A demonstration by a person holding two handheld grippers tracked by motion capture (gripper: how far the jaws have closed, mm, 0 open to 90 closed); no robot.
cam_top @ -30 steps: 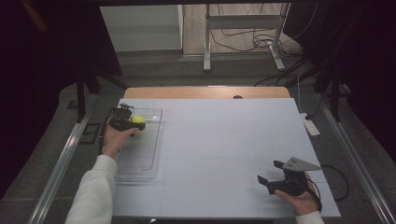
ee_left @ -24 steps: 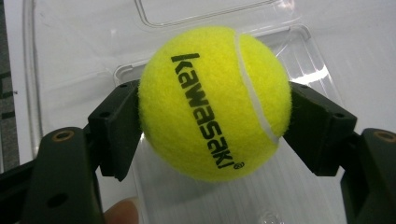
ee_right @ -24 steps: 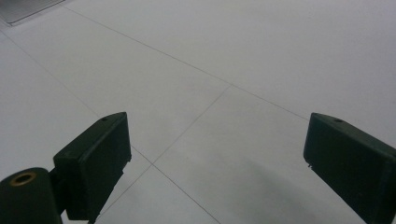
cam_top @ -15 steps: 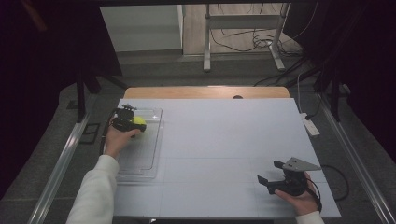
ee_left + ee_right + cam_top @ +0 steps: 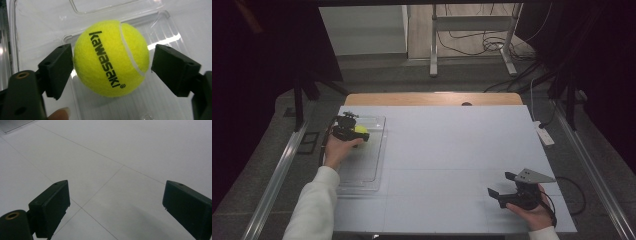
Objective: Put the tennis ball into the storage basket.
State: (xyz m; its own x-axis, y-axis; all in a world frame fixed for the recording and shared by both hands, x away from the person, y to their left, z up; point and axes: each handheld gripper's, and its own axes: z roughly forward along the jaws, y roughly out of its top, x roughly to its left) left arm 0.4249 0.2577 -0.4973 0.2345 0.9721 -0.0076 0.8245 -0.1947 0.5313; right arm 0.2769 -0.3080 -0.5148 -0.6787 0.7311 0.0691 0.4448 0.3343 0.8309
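- Over the clear tray [image 5: 377,150], the left gripper [image 5: 112,67] has just been opening, releasing the tennis ball [image 5: 111,58] between its jaws.
- Next, I judge, it lifts clear; the right gripper [image 5: 115,207] rests open on the table [image 5: 452,150].

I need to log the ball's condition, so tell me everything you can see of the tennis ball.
The tennis ball is bright yellow felt with a white curved seam and black "kawasaki" lettering running down its face. It looks clean and round, undented. It rests in the clear plastic tray at the table's left far side. It sits between the jaws of the left gripper, which have just been opening; a narrow gap shows at the right pad, while the left pad stands right at the felt.
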